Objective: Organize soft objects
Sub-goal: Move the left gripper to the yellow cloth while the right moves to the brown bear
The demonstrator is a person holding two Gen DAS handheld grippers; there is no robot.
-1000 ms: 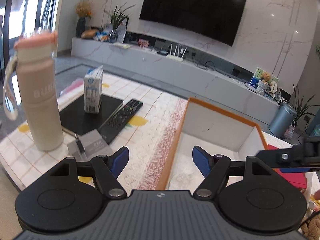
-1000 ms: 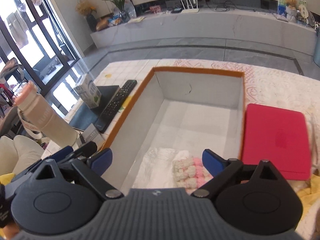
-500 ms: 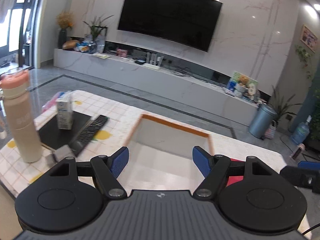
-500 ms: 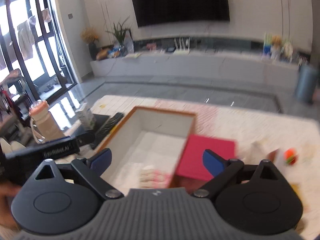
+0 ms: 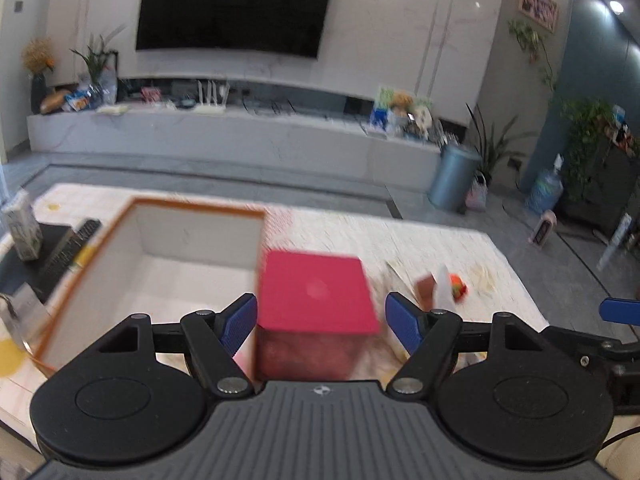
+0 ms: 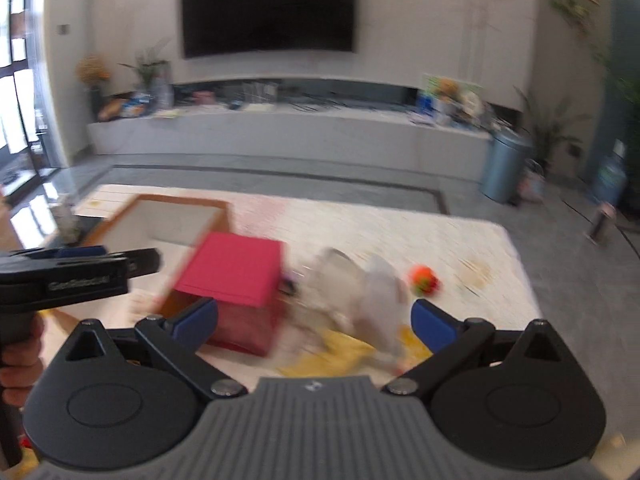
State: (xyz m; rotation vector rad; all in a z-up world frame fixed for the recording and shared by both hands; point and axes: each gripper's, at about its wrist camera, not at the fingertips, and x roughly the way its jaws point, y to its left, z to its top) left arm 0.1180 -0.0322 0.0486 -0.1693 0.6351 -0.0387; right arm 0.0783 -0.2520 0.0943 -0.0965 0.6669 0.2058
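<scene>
An open white box with an orange rim (image 5: 132, 208) (image 6: 180, 202) sits on the table at the left. A red box (image 5: 316, 296) (image 6: 236, 268) stands right beside it. A white soft item (image 6: 360, 288) lies blurred on a yellow cloth (image 6: 344, 352) to the right of the red box. My left gripper (image 5: 320, 324) is open and empty, above the red box. My right gripper (image 6: 314, 320) is open and empty, above the white soft item. The left gripper also shows at the left of the right wrist view (image 6: 80, 268).
A small orange ball (image 5: 458, 286) (image 6: 424, 278) lies on the table at the right. A milk carton (image 5: 22, 228) and a remote (image 5: 72, 248) sit at the far left. The table's far edge (image 5: 360, 216) drops to the floor.
Both grippers have swung to the right and pulled back from the white box. The view now centres on the red box and the soft items beside it. Both stay open.
</scene>
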